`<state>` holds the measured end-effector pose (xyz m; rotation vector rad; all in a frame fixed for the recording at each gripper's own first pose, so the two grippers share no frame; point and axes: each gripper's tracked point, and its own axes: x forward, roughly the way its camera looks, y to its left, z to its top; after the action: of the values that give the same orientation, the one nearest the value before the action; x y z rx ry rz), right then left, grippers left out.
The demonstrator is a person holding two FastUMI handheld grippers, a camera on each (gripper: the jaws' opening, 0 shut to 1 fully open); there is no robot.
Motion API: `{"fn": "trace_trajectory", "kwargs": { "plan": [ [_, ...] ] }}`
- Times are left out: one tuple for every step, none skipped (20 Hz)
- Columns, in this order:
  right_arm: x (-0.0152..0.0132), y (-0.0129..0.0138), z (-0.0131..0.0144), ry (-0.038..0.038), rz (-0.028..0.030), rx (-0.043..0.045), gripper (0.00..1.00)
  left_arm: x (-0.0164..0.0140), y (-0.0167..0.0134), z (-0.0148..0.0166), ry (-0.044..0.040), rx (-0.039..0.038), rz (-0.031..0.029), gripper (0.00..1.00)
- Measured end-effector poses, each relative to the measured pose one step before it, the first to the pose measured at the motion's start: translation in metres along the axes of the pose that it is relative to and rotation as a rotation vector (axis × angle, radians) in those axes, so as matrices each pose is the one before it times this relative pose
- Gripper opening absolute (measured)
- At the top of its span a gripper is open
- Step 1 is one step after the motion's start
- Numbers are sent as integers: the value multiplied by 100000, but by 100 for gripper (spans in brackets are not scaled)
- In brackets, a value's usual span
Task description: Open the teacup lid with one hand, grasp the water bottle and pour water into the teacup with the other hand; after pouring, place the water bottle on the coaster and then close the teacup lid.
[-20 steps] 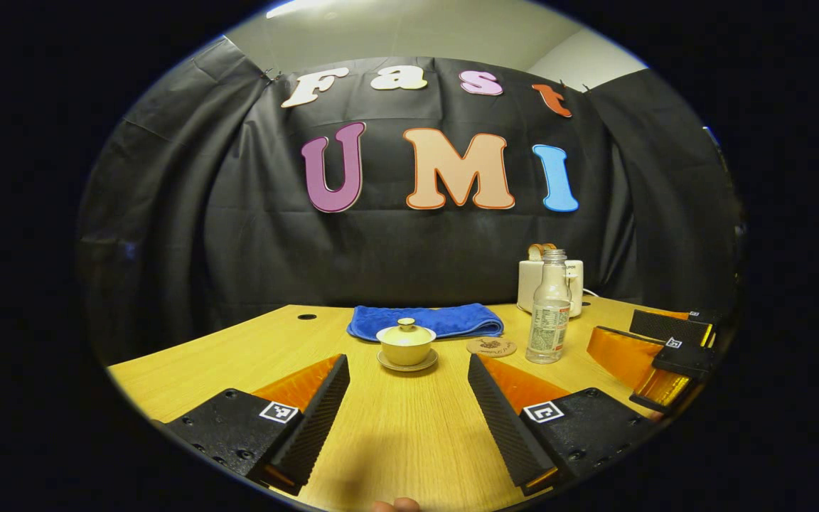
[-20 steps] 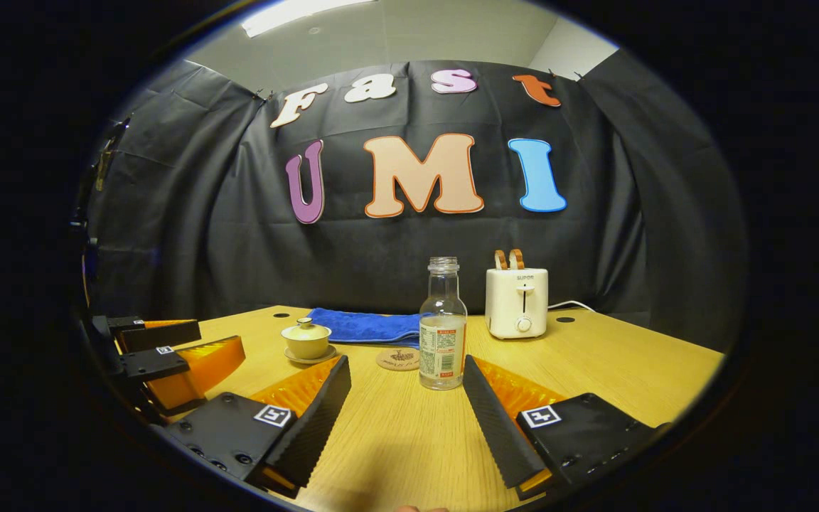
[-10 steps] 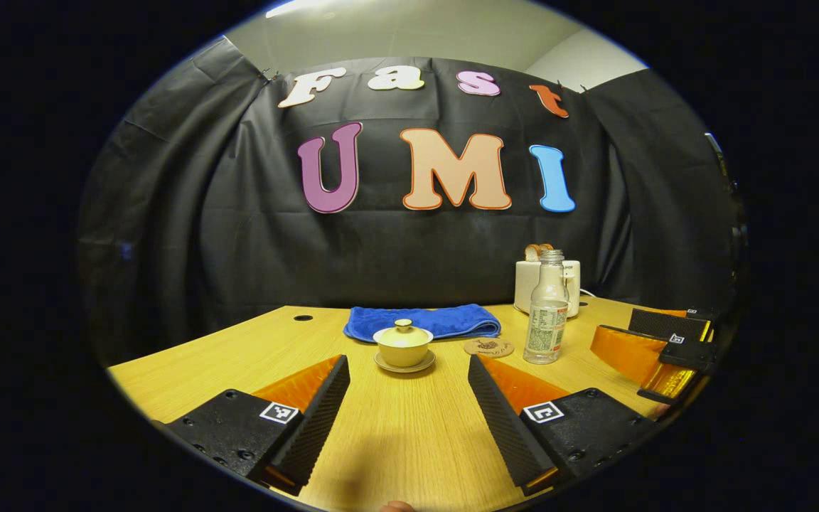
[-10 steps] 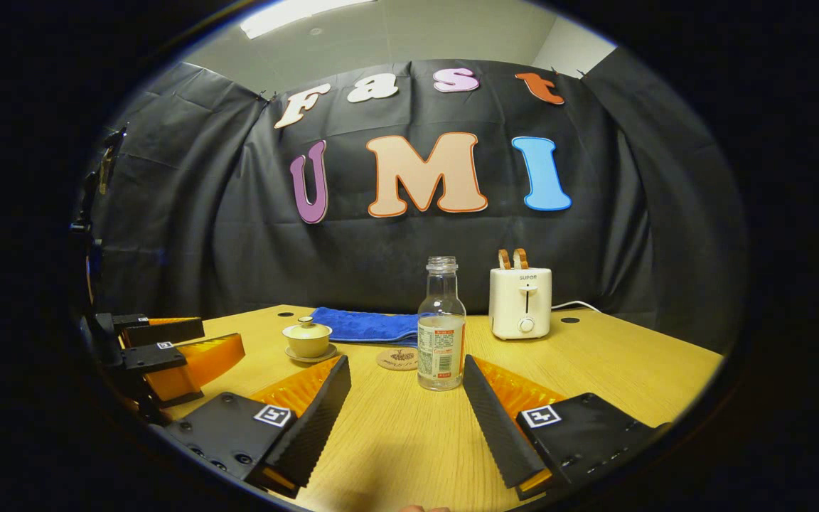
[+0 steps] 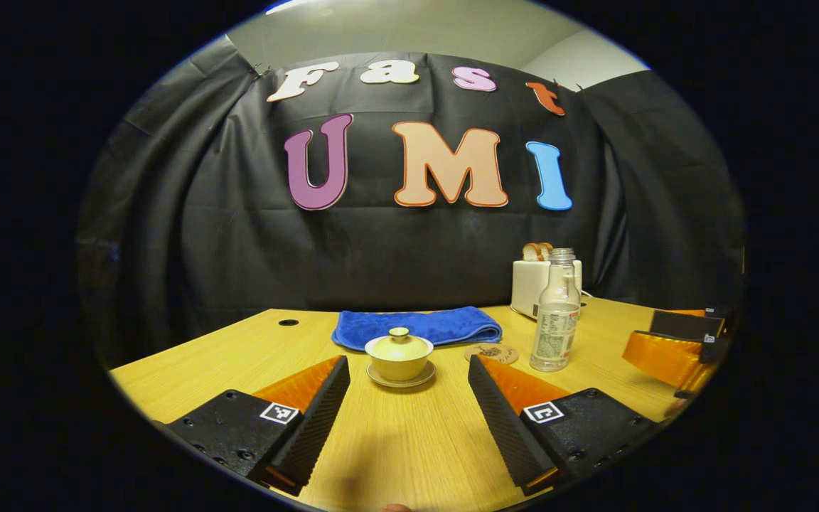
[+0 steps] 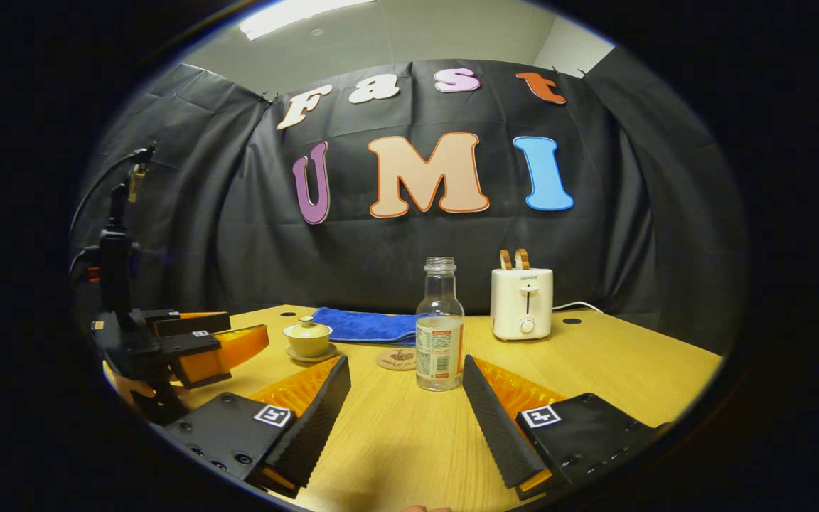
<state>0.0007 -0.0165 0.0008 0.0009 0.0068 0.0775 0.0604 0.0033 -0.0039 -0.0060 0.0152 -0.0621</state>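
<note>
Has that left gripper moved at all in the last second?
Yes. In the right gripper view the left gripper has pushed forward across the table, closer to the lidded teacup than before, jaws open.

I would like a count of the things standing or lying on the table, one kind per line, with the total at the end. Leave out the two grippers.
Lidded teacup on its saucer: 1
Water bottle, no cap: 1
Round coaster: 1
Blue towel, folded: 1
White toaster with bread slices: 1
Total: 5
</note>
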Motion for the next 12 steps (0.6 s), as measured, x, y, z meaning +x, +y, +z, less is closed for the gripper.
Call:
{"fn": "trace_trajectory", "kwargs": {
  "plan": [
    [-38,-484,112,-87,-957,-84,97,1179,168,-166,1253,-403,-153,98],
    [-45,-451,-31,-24,-816,-3,98,1212,299,-333,2227,-451,203,98],
    [53,-424,9,6,-766,-34,97,1299,440,-379,2399,-460,455,98],
    [-46,-347,-21,10,-637,-71,97,927,180,-206,2056,-730,659,98],
    [-33,-249,54,-75,-518,10,97,894,288,-95,1550,218,442,98],
    [68,-321,-30,-27,-377,-58,97,654,178,-334,1541,202,594,98],
    [-26,-147,27,-28,-244,-31,97,732,62,-131,961,143,311,98],
    [-23,-120,-18,-57,-313,-2,97,801,93,12,737,280,388,98],
    [0,-132,56,9,-270,-19,97,815,179,-23,1204,470,474,98],
    [-9,-15,-52,30,-130,-49,97,683,102,-25,1199,229,242,98],
    [-40,-91,77,-22,-189,-22,97,707,172,152,226,-302,773,98],
    [-2,-78,-24,-10,-133,4,97,593,153,-2,364,-443,730,98]
  ]
}}
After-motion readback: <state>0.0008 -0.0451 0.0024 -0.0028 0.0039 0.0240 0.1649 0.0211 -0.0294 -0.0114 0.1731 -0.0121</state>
